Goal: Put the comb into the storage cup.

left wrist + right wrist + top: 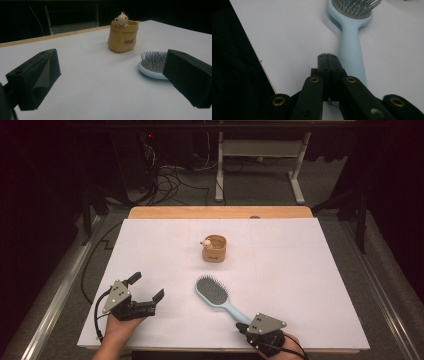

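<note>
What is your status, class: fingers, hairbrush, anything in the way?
Left gripper open, nothing between its fingers. Right gripper shut, empty, beside the hairbrush handle. Hairbrush flat, bristles up. Bear pot stands apart, path clear.

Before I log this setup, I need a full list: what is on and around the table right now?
hairbrush: one, light blue, bristles up, near middle of the sheet, handle toward the right gripper
bear pot: one, tan, small cream bear on its rim, behind the brush
sheet: one, white, covering the table
table: one, wooden edge at the far side
desk frame: one, white, on the floor behind
left gripper: one, black, open, on the sheet's left
right gripper: one, black, shut, beside the brush handle
</note>
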The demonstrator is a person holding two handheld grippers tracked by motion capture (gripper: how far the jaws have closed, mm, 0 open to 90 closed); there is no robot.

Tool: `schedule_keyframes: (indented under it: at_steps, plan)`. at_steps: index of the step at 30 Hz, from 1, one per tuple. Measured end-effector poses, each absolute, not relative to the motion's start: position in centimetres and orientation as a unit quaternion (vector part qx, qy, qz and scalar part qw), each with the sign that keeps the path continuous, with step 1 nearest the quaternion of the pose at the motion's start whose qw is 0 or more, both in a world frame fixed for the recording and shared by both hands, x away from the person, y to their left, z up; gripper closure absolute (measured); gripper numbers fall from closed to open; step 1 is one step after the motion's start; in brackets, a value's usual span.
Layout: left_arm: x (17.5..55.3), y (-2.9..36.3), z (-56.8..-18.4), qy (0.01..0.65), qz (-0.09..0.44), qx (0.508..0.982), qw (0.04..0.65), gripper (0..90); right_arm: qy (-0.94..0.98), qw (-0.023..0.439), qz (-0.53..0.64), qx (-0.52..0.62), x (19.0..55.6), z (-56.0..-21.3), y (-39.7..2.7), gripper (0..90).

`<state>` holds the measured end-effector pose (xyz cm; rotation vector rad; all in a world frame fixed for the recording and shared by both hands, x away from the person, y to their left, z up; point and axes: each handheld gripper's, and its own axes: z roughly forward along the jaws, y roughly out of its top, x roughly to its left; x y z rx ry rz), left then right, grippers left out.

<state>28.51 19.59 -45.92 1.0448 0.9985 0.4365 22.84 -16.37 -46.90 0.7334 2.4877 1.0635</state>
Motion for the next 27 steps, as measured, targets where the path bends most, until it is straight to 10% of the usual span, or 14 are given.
schedule_keyframes:
  at_steps: [27]
  plan:
    - [28.7, 19.6, -45.9, 0.457, 0.203, 0.473, 0.725, 2.0, 0.821, 0.194, 0.436, 0.312, 24.6, -45.3, -20.4, 90.0]
